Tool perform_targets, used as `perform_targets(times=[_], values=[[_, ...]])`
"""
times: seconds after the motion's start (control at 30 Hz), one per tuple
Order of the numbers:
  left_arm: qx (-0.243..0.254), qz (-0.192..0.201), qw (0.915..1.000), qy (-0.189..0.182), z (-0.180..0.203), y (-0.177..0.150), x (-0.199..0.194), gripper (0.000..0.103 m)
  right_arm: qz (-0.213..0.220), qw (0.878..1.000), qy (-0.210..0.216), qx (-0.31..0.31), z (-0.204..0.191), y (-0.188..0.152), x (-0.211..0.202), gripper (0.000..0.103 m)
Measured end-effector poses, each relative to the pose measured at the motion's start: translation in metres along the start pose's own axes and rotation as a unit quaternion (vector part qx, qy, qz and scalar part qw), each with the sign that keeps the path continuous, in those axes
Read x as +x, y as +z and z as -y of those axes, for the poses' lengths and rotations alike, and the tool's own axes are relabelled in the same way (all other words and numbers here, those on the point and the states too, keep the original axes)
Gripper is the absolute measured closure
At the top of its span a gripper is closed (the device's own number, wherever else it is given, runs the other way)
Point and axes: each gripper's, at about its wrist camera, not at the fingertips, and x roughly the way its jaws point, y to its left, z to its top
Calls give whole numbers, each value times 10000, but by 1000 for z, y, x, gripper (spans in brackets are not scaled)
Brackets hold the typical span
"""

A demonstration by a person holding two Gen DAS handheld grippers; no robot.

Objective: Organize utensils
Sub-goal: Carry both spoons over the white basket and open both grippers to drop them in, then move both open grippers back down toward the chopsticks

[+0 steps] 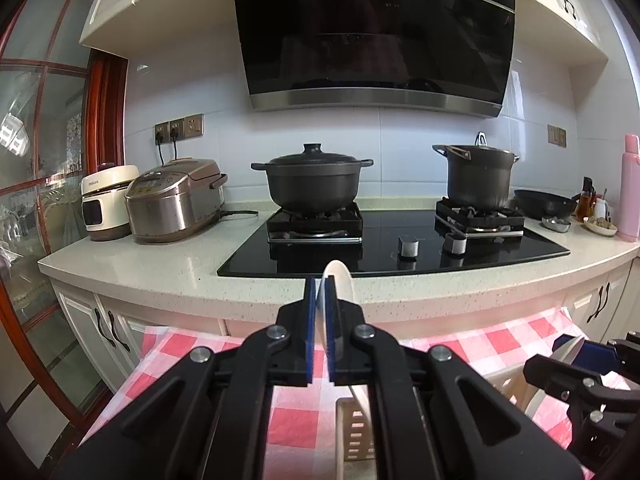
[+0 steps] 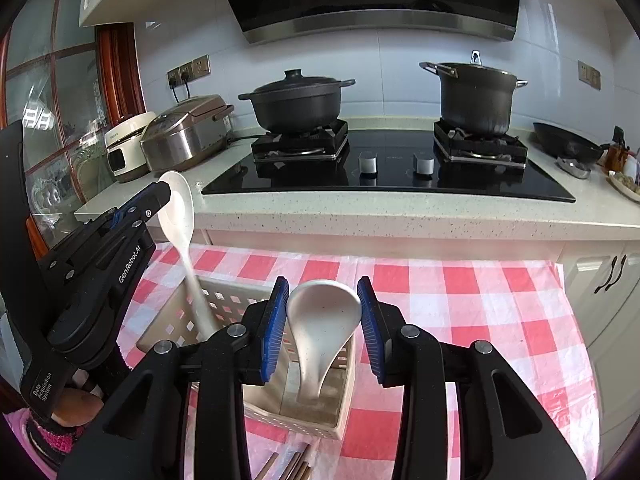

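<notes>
While both white spoons are held over the slotted caddy, neither is released: left gripper clamps one spoon, right gripper grips the other; chopsticks remain on the checked cloth.

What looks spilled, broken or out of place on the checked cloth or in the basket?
Nothing stands out. Each tool holds a white spoon by its bowl, handle down into the cream basket: left tool, right tool. The checked cloth shows no spill.

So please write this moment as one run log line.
left gripper: shut on white spoon | right gripper: shut on white spoon | both over caddy
</notes>
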Motion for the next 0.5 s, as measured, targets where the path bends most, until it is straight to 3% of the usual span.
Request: perform_targets(times=[0.2,0.3,0.5], values=[[-46,-45,10000,2,-5,-5,-2,96,-54,9999,-1,92,2,-2,4,63],[-115,-41,9999,15,-11,-5,-8,90,-46,9999,6,112,1,-1,1,60],[-252,52,9996,89,-29,-1,-34,64,115,9998,-42,155,0,1,-22,59]])
